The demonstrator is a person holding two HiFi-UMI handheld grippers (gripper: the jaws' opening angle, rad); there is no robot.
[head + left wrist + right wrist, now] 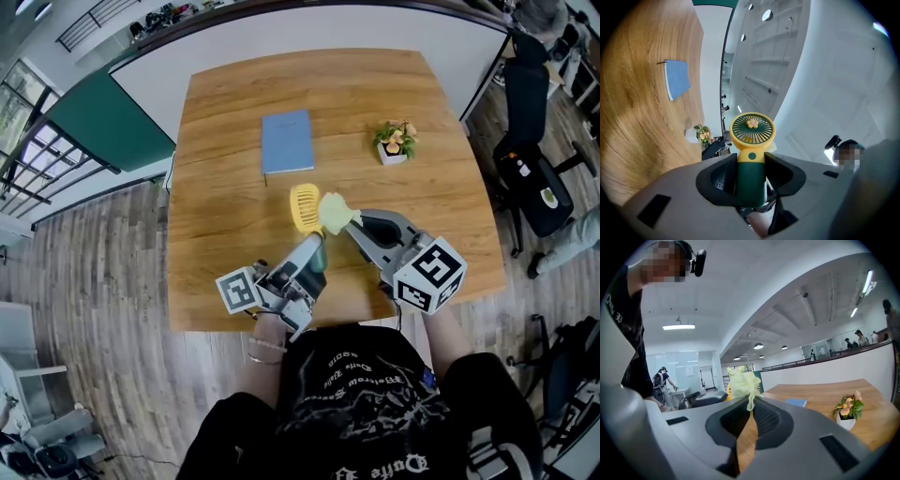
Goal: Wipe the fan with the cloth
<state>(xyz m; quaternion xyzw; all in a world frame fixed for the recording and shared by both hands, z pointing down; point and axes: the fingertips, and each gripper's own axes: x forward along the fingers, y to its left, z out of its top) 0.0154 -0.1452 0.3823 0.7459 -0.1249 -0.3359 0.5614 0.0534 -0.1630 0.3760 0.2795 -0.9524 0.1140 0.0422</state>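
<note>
**Status: Fan Clamped in the Left Gripper, Cloth Clamped in the Right Gripper**

The left gripper is closed on the dark green handle of the fan. Both jaw pads press against the sides of the handle. The yellow fan head, with its round green grille and small flower emblem at the centre, projects beyond the jaw tips.

The right gripper has its jaws brought together at the tips on a pale yellow-green cloth. The cloth bunches up just past the tips.

In the head view, both grippers meet over the near half of the wooden tabletop, in front of the person. The cloth sits against the right edge of the fan head. The left gripper view shows a strip of the cloth behind the same edge. Whether the cloth presses on the head or only lies beside it cannot be determined.

A blue notebook lies flat further back on the tabletop. A small potted plant in a white pot stands to its right, well apart from it. Neither item touches the grippers.
</note>
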